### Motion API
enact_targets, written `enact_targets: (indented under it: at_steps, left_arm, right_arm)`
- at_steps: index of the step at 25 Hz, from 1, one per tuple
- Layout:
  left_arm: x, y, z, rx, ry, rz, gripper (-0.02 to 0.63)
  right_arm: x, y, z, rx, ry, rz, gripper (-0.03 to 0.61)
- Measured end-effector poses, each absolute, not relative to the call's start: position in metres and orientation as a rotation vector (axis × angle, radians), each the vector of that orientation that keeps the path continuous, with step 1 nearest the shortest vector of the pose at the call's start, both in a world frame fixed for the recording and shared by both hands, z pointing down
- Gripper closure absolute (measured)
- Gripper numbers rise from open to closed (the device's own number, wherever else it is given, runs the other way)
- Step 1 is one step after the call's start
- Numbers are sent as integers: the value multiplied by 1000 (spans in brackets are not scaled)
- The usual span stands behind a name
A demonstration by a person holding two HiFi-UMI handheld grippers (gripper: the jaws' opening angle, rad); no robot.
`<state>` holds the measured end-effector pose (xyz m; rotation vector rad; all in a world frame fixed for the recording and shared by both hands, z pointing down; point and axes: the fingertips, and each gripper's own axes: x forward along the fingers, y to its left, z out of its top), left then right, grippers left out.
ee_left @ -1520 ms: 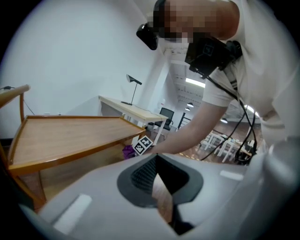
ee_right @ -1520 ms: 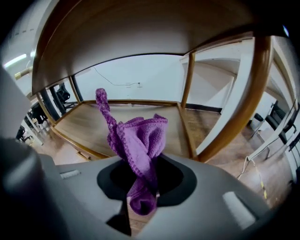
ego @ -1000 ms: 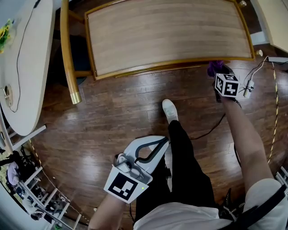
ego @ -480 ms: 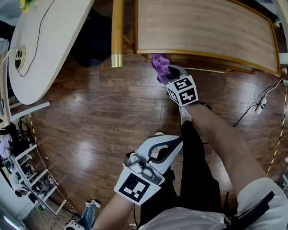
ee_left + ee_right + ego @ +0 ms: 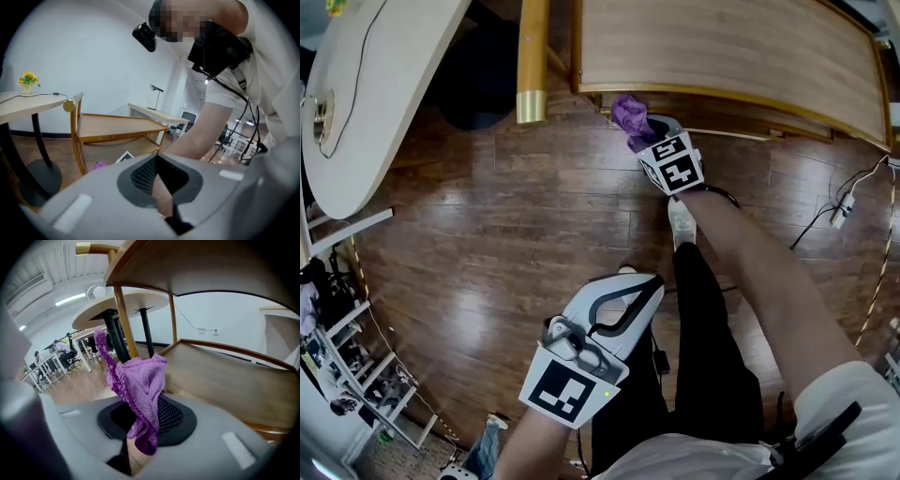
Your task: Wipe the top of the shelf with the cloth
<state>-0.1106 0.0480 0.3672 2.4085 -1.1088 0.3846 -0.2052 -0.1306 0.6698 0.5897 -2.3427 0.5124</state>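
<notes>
**Cloth at the front edge of the shelf, left gripper empty**

Head view: the right gripper (image 5: 645,139), at 12 o'clock from the person's leg (image 5: 703,328), has the purple cloth (image 5: 627,114) just beside the front edge of the wooden shelf (image 5: 722,56). The left gripper (image 5: 630,283) hangs at 6 o'clock over the floor (image 5: 487,244). Left gripper view: its jaws are pressed together with nothing between them (shelf and cloth show well behind). Right gripper view: the jaws are closed tight on the cloth, which stands up between them. The top board (image 5: 197,268) is overhead at 12 o'clock, and the lower board (image 5: 225,376) is at 3 o'clock.
</notes>
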Motion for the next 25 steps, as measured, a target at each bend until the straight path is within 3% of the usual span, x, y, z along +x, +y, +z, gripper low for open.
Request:
enact_targets:
  at_steps: [15,25]
  left_arm:
    - [-52,13,374,2525,-873,468,595]
    - [-9,3,380,2566,-738,492,595]
  right_arm:
    - [35,-190,688,954,-2127,501,480]
    - [263,-232,690,1285,-1827,503,480]
